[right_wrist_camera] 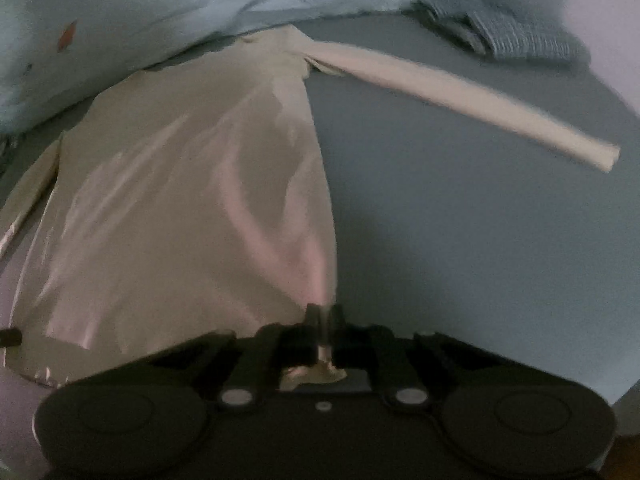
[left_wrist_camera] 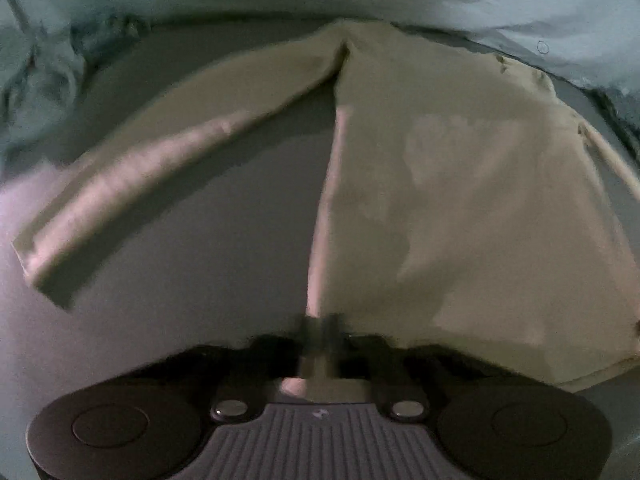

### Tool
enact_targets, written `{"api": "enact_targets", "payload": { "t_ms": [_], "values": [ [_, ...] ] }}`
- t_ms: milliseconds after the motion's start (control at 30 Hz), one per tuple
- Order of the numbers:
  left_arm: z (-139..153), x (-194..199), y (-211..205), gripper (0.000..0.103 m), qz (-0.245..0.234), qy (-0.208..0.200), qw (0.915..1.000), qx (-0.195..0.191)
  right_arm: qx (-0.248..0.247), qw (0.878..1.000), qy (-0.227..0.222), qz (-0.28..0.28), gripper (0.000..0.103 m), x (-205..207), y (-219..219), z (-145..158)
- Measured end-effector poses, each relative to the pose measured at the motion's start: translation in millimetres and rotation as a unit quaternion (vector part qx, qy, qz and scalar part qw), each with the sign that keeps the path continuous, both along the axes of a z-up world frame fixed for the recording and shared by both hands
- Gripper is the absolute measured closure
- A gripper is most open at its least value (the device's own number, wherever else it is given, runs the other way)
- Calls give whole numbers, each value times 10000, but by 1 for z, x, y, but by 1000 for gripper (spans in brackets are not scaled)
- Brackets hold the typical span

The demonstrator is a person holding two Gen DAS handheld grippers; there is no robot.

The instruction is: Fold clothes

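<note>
The cream long-sleeved cotton shirt (left_wrist_camera: 460, 184) lies flat on the grey-blue bed sheet (left_wrist_camera: 224, 240), its 2 sleeves spread away from the body. The left gripper (left_wrist_camera: 320, 326) has its fingers pressed together on the shirt's hem corner, and the right gripper (right_wrist_camera: 325, 316) pinches the opposite hem corner the same way. To do this step well, I think both corners should rise together and travel evenly toward the shirt's collar end, keeping the hem taut so no wrinkle forms. The sleeve (right_wrist_camera: 460, 96) beside the shirt's body still needs folding in.
</note>
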State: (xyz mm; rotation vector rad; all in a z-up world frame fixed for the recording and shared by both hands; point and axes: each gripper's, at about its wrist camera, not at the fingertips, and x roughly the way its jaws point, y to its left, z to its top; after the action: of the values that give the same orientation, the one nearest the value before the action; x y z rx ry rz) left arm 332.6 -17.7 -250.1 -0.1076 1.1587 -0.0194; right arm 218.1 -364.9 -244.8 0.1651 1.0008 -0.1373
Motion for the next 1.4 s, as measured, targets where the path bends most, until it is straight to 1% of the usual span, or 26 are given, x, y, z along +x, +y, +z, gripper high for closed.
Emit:
{"api": "enact_targets", "payload": {
  "t_ms": [100,233,267,300,333,367,400,433,467,500,533,600,633,667,733,767,800,867,933,1133,1200,1267,1300,1333,1367,1400],
  "values": [
    [1,-4,-1,97,45,163,9998,-116,-22,10000,-9,13,98,-5,-7,14],
    [-8,-2,4,93,127,196,9993,-275,205,9979,552,-257,90,-1,-21,-4],
    [-7,-1,5,91,104,206,9993,-299,196,9978,555,-313,84,0,-22,-3],
    [-5,-2,9,84,121,157,9993,-318,162,9980,492,-367,79,0,-21,1],
    [-1,-3,15,73,150,92,9993,-335,81,9982,402,-440,65,0,-19,6],
    [2,-5,21,67,179,27,9992,-352,-12,9983,297,-501,55,1,-17,12],
    [7,-8,29,58,259,-71,9990,-364,-121,9984,164,-531,53,2,-13,19],
    [11,-10,39,51,393,-167,9984,-373,-213,9982,49,-551,46,4,-8,24],
    [14,-11,53,47,583,-239,9973,-375,-256,9981,-16,-551,30,7,-3,28],
    [16,-11,69,41,837,-280,9954,-368,-245,9984,-50,-513,21,11,5,29],
    [17,-12,83,39,1069,-296,9932,-359,-221,9987,-91,-451,18,16,14,31],
    [16,-13,117,37,1538,-311,9870,-349,-127,9994,-196,-242,23,24,38,30],
    [14,-13,134,37,1758,-309,9834,-339,-93,9996,-244,-120,35,28,50,30],
    [13,-13,152,37,1976,-300,9793,-318,-97,9996,-276,34,53,32,65,30],
    [10,-12,186,36,2372,-323,9704,-321,-232,9987,-262,360,74,40,100,27],
    [9,-10,201,34,2514,-352,9667,-340,-293,9978,-250,531,78,42,115,27],
    [8,-8,215,29,2666,-369,9625,-341,-310,9966,-285,710,79,42,129,27],
    [5,-2,237,28,2894,-413,9557,-357,-212,9938,-401,1017,80,45,154,26],
    [3,5,255,28,2891,-434,9553,-433,-192,9921,-394,1175,80,51,177,23],
    [-10,37,263,28,2247,-518,9726,-280,-85,9943,-226,1038,80,63,219,7],
    [-14,41,258,31,2097,-662,9753,-218,-78,9950,-123,986,80,62,227,-2],
    [-17,41,252,41,1965,-774,9774,-55,-257,9939,-222,1049,79,57,234,-7],
    [-20,43,248,51,1874,-760,9793,64,-343,9931,-279,1086,79,55,236,-7],
    [-21,42,242,71,1800,-814,9799,277,-380,9927,-303,1103,79,54,237,-7],
    [-21,40,236,86,1610,-925,9818,391,-376,9929,-323,1086,78,53,236,-7],
    [-20,39,230,95,1448,-975,9833,517,-306,9937,-341,1024,77,54,234,-8]
  ]
}}
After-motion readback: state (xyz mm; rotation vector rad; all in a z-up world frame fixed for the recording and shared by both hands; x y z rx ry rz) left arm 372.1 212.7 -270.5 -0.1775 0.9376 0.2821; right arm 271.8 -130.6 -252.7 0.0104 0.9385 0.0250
